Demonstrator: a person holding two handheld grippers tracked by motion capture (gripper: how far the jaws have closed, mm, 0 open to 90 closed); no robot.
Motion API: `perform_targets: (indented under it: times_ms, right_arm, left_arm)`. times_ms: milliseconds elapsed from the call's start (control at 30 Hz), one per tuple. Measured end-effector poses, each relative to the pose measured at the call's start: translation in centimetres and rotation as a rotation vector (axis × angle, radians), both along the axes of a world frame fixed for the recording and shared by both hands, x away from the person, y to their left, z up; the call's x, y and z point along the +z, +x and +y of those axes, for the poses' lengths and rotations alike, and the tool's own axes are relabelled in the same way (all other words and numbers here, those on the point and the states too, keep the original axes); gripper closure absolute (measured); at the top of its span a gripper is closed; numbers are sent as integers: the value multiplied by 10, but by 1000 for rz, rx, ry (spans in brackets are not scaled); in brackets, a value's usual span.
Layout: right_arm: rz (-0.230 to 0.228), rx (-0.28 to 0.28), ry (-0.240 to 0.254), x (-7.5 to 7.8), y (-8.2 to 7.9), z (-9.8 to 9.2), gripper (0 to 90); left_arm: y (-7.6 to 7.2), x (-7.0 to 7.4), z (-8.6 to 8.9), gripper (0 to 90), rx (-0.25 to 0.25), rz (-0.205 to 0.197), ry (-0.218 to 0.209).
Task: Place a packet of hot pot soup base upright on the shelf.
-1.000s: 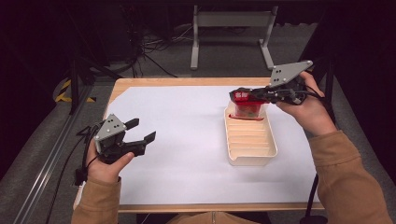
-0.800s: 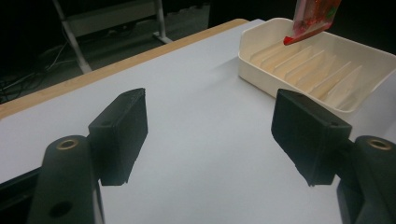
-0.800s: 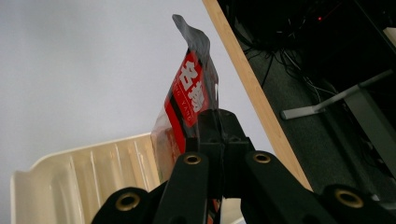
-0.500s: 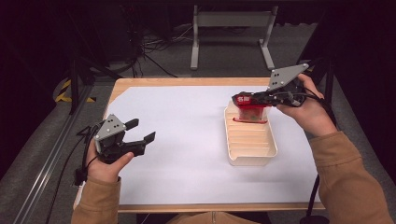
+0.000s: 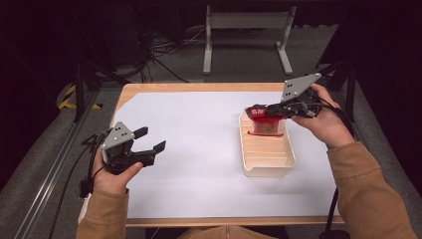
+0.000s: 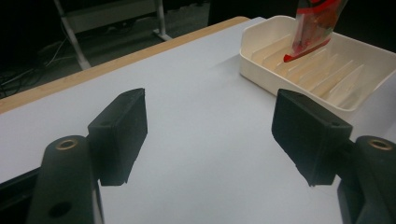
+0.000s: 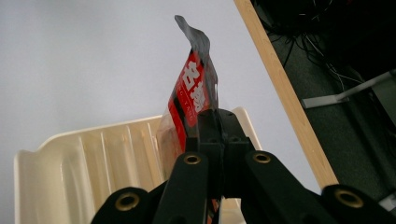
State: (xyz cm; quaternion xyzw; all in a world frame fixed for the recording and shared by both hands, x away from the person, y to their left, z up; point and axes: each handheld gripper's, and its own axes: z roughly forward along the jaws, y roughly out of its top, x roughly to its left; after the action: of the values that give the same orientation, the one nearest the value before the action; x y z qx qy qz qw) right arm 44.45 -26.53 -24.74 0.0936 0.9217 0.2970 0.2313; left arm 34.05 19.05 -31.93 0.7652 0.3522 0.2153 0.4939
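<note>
1. The right gripper (image 5: 263,110) has its jaws closed flat on the top edge of a red and clear plastic snack packet (image 5: 263,123) with white lettering.
2. The packet hangs from those jaws with its lower end down inside a cream plastic ribbed tray (image 5: 266,168), at the tray's far end; whether it touches the tray floor cannot be told.
3. The tray sits on the right part of a white sheet covering the wooden table (image 5: 199,87).
4. The left gripper (image 5: 154,149) has its jaws wide apart, with nothing between them.
5. It is held above the white sheet on the left, well apart from the tray, jaws pointing toward it.
</note>
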Motion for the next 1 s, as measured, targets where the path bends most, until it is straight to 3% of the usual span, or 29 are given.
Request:
perform_targets:
  times_ms: [1000]
  right_arm:
    - [52,12,-11,-32,8,1,885]
  left_arm:
    - [2,-3,1,275,-1,14,1]
